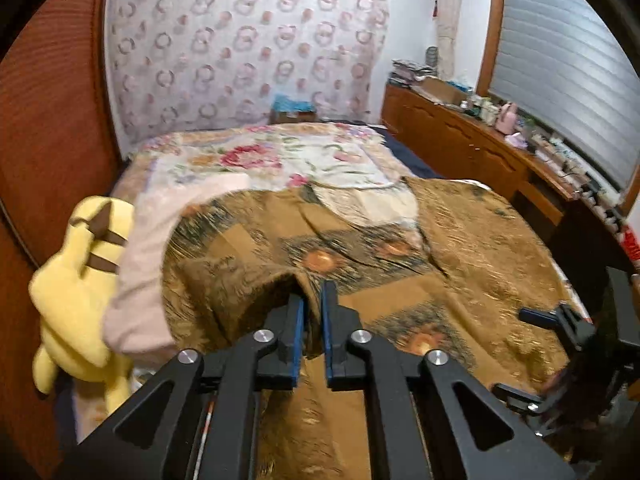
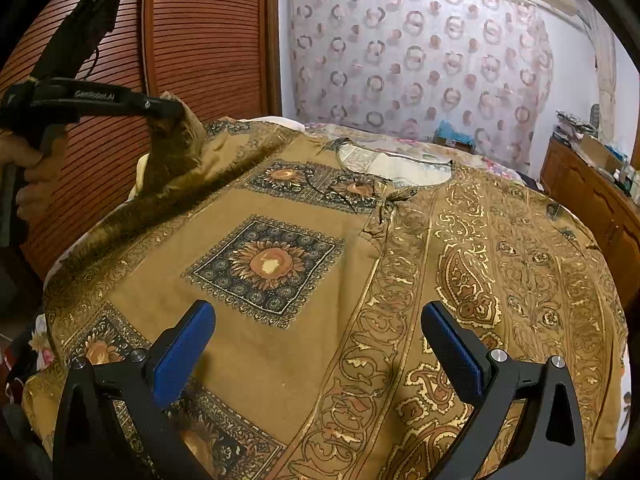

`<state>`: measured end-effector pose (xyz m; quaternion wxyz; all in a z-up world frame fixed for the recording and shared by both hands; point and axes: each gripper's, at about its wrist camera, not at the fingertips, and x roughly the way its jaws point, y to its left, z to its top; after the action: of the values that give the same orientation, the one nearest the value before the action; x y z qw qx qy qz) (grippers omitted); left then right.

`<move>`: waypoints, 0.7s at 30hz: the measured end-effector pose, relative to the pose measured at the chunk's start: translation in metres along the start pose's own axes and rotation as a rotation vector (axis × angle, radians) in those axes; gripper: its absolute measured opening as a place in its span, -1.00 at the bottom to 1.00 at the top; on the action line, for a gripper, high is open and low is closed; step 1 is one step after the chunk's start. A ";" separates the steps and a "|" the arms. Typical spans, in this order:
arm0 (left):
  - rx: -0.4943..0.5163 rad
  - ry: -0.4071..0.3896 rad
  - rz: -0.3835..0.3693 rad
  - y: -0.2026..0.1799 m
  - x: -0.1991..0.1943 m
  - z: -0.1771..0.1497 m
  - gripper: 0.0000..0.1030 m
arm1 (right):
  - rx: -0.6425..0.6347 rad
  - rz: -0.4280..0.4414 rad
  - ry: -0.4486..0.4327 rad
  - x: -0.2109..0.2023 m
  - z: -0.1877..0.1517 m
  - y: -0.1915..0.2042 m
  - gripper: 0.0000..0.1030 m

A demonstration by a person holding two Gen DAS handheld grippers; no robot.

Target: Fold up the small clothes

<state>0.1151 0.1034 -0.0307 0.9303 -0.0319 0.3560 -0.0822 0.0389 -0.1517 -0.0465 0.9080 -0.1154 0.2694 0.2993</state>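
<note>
Left gripper (image 1: 314, 304): pinching a lifted fold of the brown patterned garment (image 2: 280, 320).
Right gripper (image 2: 318, 344): spread wide above the garment's near part.

Right claw (image 2: 318, 354) hanging wide apart over near brown patterned garment (image 2: 280, 264) spreading across bed, left claw (image 2: 176, 110) pinching its far-left edge, lifting it

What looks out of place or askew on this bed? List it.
Only the brown patterned garment is askew: its left edge is pinched up off the bed by the left gripper. A yellow plush toy sits at the bed's left side. No damage visible.
</note>
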 end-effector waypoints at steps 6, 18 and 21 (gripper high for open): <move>-0.016 -0.089 0.002 -0.005 -0.035 -0.014 0.27 | 0.002 0.003 0.003 0.001 0.002 -0.002 0.99; -0.070 -0.191 0.101 0.003 -0.078 -0.053 0.65 | -0.010 0.020 0.015 0.003 0.003 -0.003 0.99; -0.080 -0.205 0.139 0.007 -0.084 -0.061 0.65 | -0.015 0.035 0.019 0.003 0.008 -0.004 0.99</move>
<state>0.0134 0.1254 -0.0215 0.9632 -0.0525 0.2636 0.0007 0.0466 -0.1503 -0.0413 0.8991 -0.1204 0.2779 0.3160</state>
